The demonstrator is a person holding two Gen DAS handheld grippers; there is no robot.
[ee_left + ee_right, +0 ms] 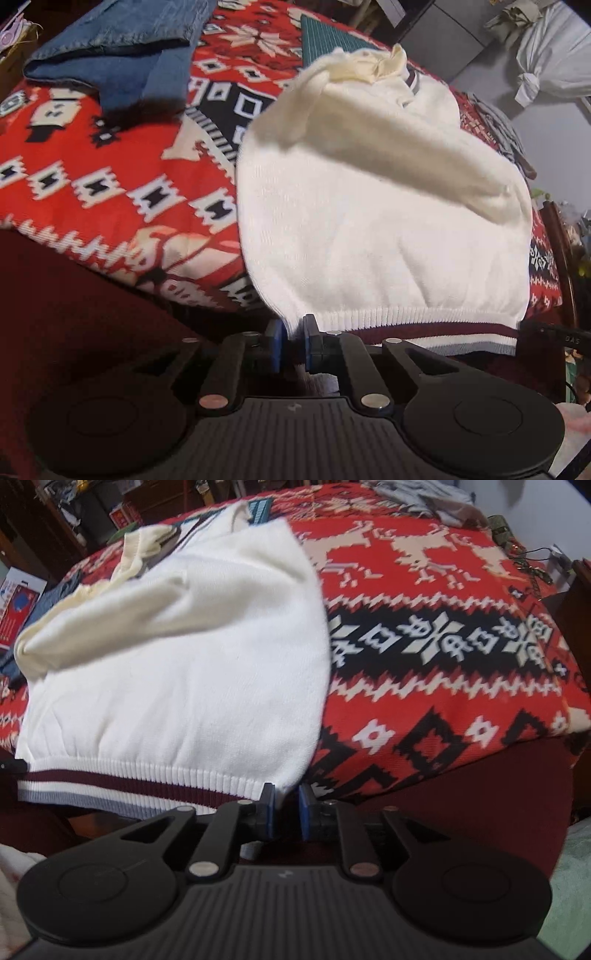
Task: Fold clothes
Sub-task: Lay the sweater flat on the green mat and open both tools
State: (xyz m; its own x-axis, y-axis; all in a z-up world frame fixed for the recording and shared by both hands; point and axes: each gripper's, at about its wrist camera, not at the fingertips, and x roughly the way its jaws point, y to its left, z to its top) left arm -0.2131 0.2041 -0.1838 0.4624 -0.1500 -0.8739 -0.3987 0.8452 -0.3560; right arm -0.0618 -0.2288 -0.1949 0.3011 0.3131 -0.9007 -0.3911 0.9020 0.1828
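- Denim, a folded blue garment (122, 48), is seen at the upper left of the left wrist view, lying on a red patterned blanket (92, 177) well apart from the gripper.
- At the centre and right of that view a white knit sweater (388, 229) is spread on the blanket, its ribbed hem with maroon and grey stripes (436, 332) nearest the camera.
- At the bottom centre, the left gripper (294, 339) is seen pinching the sweater's lower left hem corner between its blue pads (275, 341).
- A knotted white bag (554, 62) is seen at the upper right.
- In the right wrist view the sweater (177, 672) fills the left and centre, a sleeve folded across its upper part.
- At the bottom centre, the right gripper (286, 812) is closed on the sweater's lower right hem corner; a narrow gap is visible between the pads, with fabric drawn into it.
- To the right, the blanket (461, 646) is shown with its reindeer motifs, and grey cloth (424, 494) lies at the upper right edge.
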